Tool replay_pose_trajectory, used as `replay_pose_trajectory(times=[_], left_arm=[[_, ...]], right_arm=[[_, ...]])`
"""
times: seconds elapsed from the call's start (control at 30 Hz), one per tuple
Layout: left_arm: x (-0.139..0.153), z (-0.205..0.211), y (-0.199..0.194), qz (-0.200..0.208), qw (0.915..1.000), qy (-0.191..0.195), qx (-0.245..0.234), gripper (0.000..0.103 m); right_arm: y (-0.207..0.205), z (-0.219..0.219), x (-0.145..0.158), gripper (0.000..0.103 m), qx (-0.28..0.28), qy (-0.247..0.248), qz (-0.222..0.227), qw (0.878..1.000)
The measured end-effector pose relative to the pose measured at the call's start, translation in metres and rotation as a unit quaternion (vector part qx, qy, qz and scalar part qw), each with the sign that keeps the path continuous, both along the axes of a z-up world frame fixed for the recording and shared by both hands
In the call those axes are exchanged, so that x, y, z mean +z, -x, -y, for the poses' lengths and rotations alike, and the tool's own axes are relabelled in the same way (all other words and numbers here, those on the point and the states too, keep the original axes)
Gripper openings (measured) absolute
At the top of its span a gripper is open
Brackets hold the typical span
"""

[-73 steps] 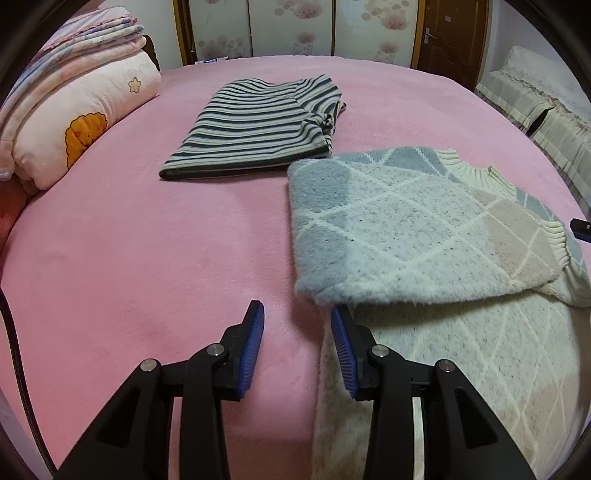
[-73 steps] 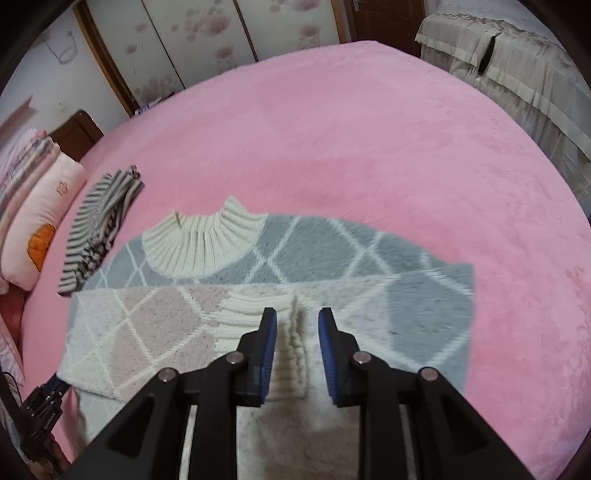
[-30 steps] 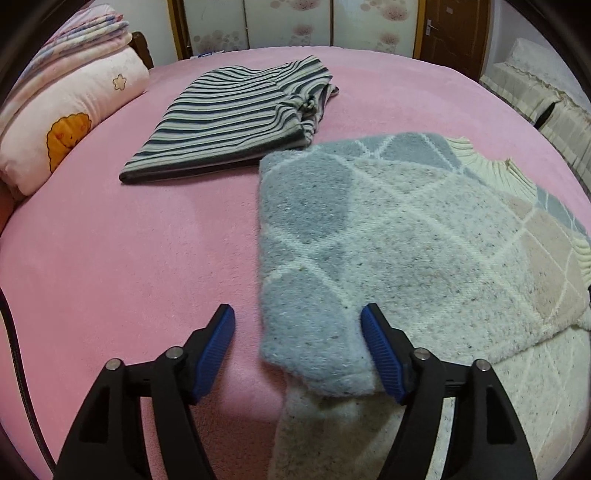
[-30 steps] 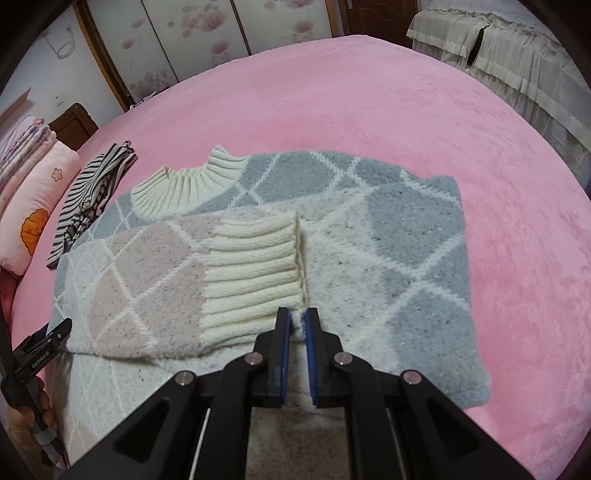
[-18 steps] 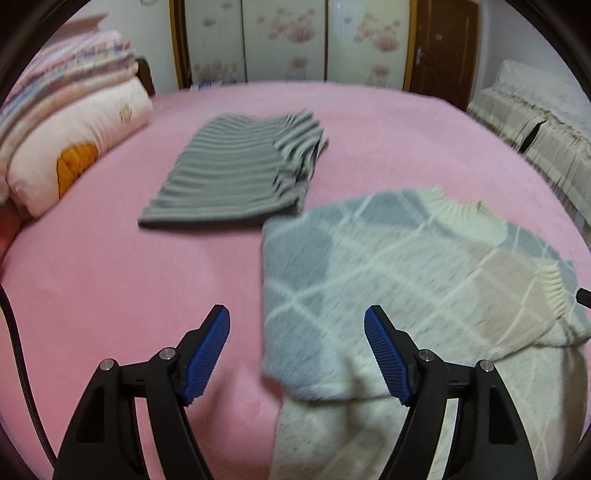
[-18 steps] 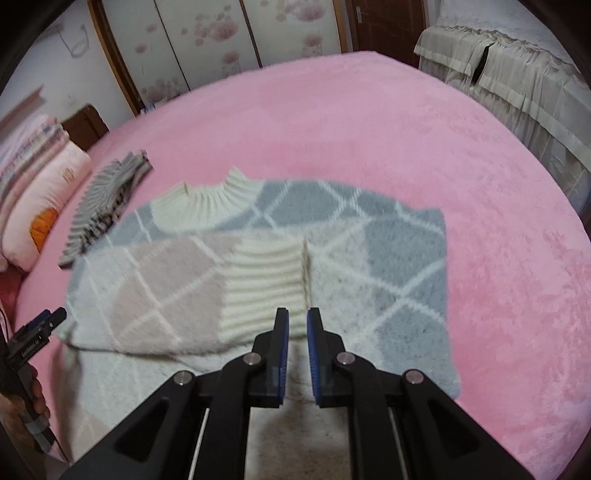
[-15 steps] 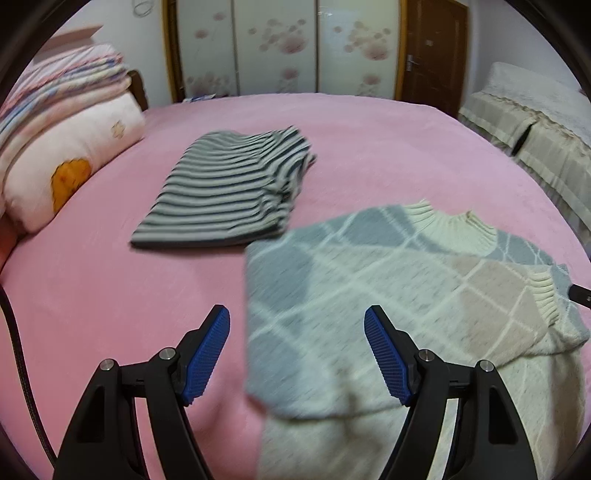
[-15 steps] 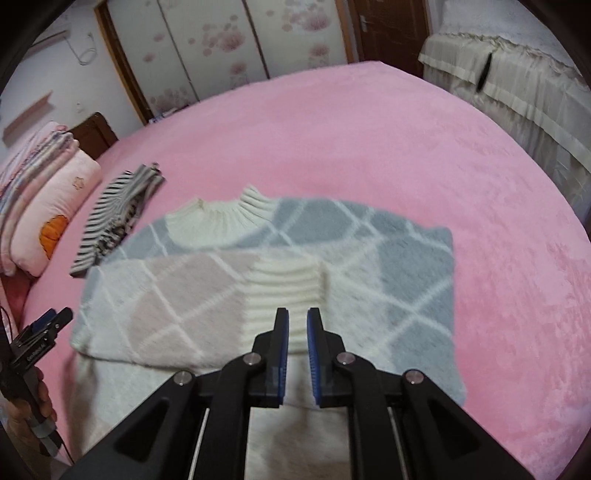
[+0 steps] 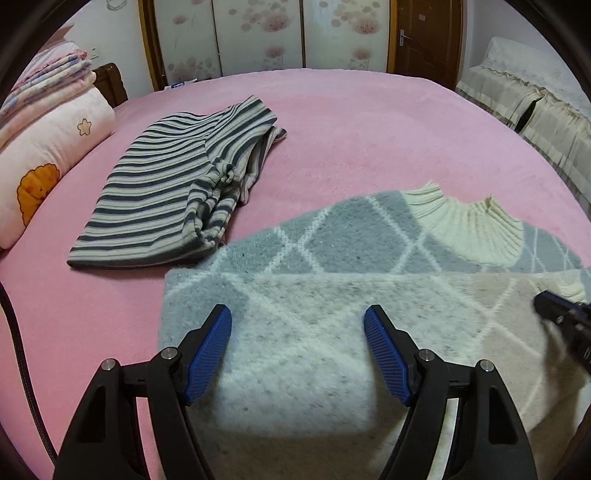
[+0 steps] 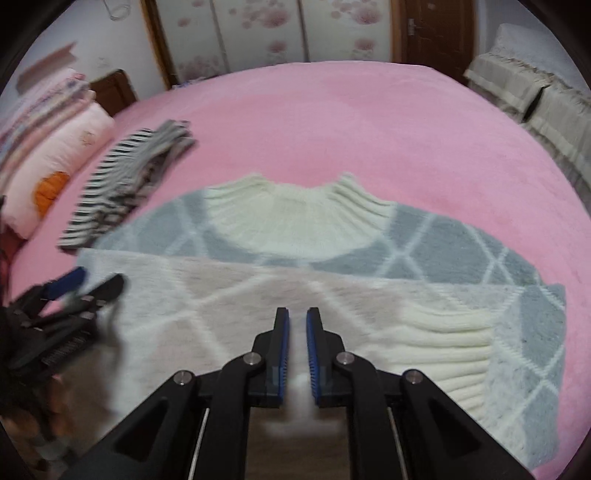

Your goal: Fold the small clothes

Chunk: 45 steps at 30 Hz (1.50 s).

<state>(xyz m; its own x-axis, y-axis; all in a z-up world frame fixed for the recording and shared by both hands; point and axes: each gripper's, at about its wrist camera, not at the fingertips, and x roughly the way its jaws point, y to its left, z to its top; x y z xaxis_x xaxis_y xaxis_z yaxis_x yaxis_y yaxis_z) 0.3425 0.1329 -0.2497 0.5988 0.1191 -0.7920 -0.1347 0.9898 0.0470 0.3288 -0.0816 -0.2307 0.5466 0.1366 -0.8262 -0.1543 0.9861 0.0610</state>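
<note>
A grey, beige and cream diamond-pattern sweater [image 9: 332, 295] lies flat on the pink bed [image 9: 351, 122], its ribbed collar [image 9: 465, 229] toward the far side and a sleeve folded across its body. It also shows in the right wrist view [image 10: 295, 258], with the sleeve's ribbed cuff [image 10: 443, 343] at the right. My left gripper [image 9: 297, 336] is wide open and empty above the sweater's left part. My right gripper [image 10: 297, 332] hovers over the folded sleeve with its jaws nearly closed and nothing between them. The left gripper [image 10: 74, 288] shows at the left of the right wrist view.
A folded striped garment [image 9: 173, 192] lies on the bed to the far left of the sweater. Pink pillows and stacked quilts [image 9: 48, 147] sit at the left edge. A wardrobe [image 9: 258, 33] and door stand behind the bed. A draped sofa [image 9: 535, 99] is at the right.
Both grippers have pulled back and up from the sweater. The left gripper opened wide and shifted right over it. The right gripper let go of the cuff; the sleeve now lies flat.
</note>
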Motion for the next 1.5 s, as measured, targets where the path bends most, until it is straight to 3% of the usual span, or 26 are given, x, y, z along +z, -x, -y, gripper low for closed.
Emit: replay_pose_trajectory(times=[0.17,0.23,0.37,0.63,0.83,0.97,1.1,1.5], left_arm=[[-0.005,-0.002,-0.004,0.002,0.9998,-0.015,-0.009,0.076],[-0.007,-0.004,-0.005,0.001,0.9999,-0.014,-0.008,0.078],[-0.008,-0.004,-0.005,0.003,0.9997,-0.024,-0.005,0.08],[0.006,-0.004,-0.001,-0.008,0.9996,-0.028,-0.003,0.081],[0.054,-0.003,0.033,0.022,0.9993,-0.028,-0.006,0.082],[0.096,-0.001,0.067,0.051,0.9986,-0.016,-0.003,0.094],[0.137,0.007,0.107,0.079,0.9968,-0.01,-0.006,0.098],[0.221,0.022,0.216,0.128,0.9913,0.03,0.005,0.102]], right_arm=[[0.0,0.05,-0.004,0.0,-0.048,0.028,0.002,0.998],[0.001,0.064,-0.005,0.0,-0.044,0.007,-0.003,0.999],[0.008,0.07,-0.003,0.0,-0.055,0.05,0.007,0.997],[0.02,0.082,0.014,0.0,-0.07,0.028,0.0,0.997],[0.053,0.085,0.054,0.003,-0.057,0.011,0.02,0.998],[0.082,0.088,0.091,0.003,-0.054,-0.003,0.036,0.998],[0.113,0.088,0.123,0.004,-0.053,-0.012,0.055,0.997],[0.218,0.089,0.217,0.033,-0.039,-0.024,0.144,0.989]])
